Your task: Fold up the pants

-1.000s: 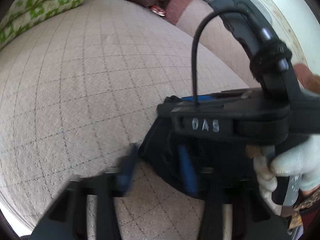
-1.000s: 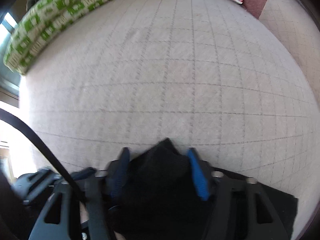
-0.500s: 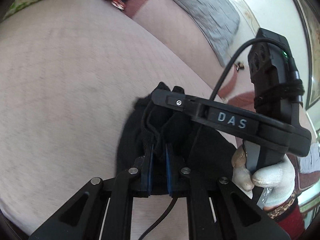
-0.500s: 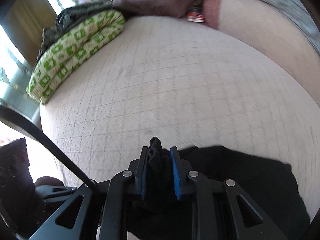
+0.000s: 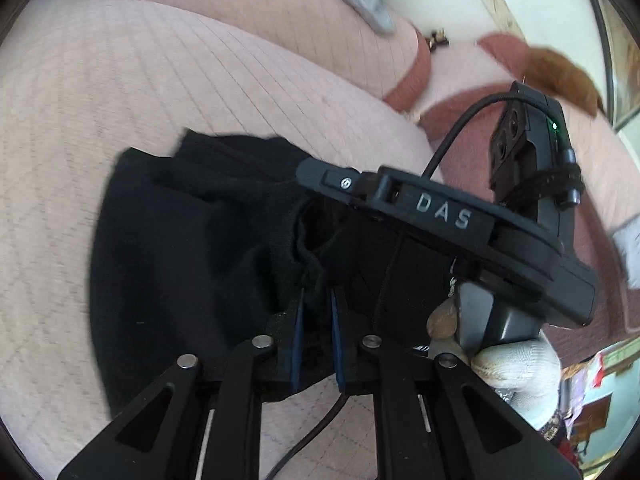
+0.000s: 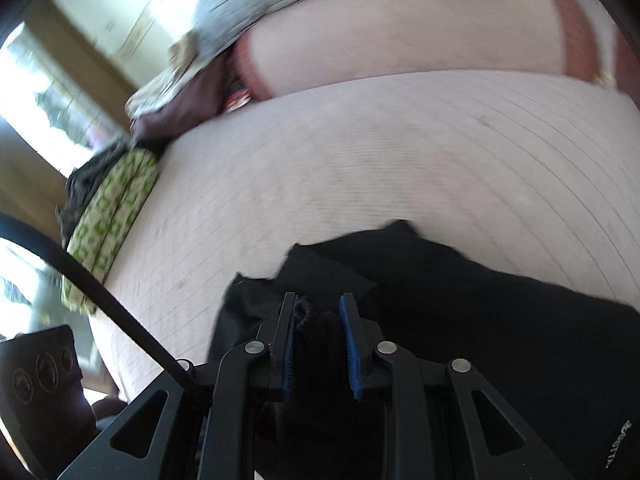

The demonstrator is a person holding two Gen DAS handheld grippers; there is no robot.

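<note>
Both tools have carried the black pants (image 5: 192,248) across the bed (image 5: 120,80): left tool (image 5: 318,320) pinches fabric narrowly, while right tool (image 6: 318,328), just reopening around its bunch, risks dropping it.

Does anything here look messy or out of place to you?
Only the black pants: they lie bunched and creased on the quilted bed cover, not flat, with an edge pinched in each gripper's fingers. Nothing looks spilled or damaged.
</note>
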